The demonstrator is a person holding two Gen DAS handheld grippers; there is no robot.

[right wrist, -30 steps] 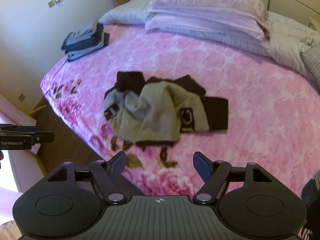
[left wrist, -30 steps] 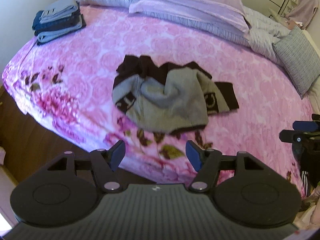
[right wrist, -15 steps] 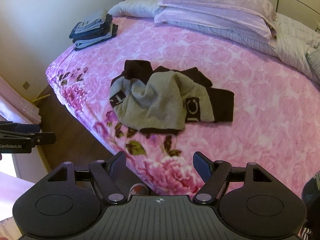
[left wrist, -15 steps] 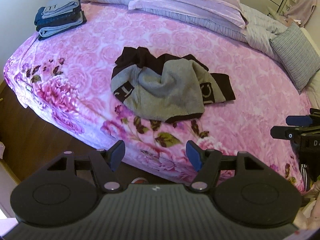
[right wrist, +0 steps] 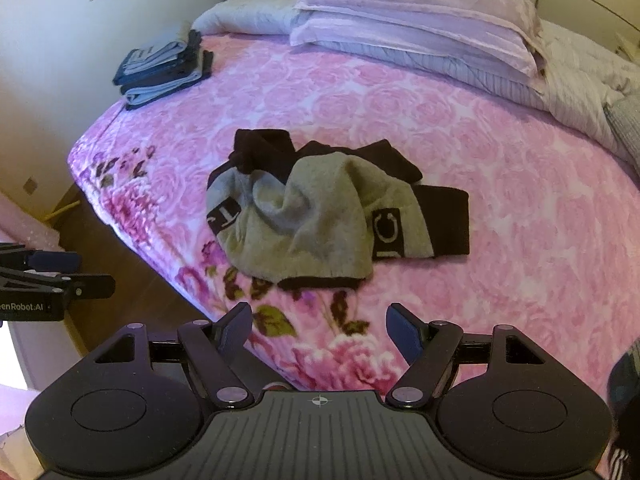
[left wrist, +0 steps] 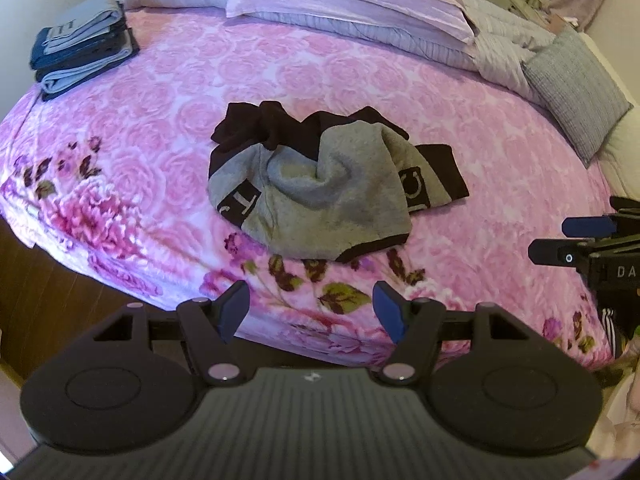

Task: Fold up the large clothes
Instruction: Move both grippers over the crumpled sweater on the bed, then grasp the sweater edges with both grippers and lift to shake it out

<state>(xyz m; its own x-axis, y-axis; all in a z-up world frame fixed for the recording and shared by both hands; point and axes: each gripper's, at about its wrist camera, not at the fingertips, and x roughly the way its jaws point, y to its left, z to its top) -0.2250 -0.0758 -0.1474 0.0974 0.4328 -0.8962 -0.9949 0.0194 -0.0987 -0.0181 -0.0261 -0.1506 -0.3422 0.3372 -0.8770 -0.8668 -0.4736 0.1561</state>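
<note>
On the pink bed (left wrist: 168, 92) near its front edge: crumpled grey-black sweater (left wrist: 320, 188) | likely soft, floppy, light, not slippery | best grabbed at the dark hem, both sides | left claw (left wrist: 311, 311) and right claw (right wrist: 320, 326) released, holding nothing, well short of it

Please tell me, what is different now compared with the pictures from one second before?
Both grippers came nearer to the crumpled grey and black garment on the pink bedspread, which looks larger in both views now. Left gripper and right gripper stayed open and empty. The garment and the folded stack did not move.
</note>
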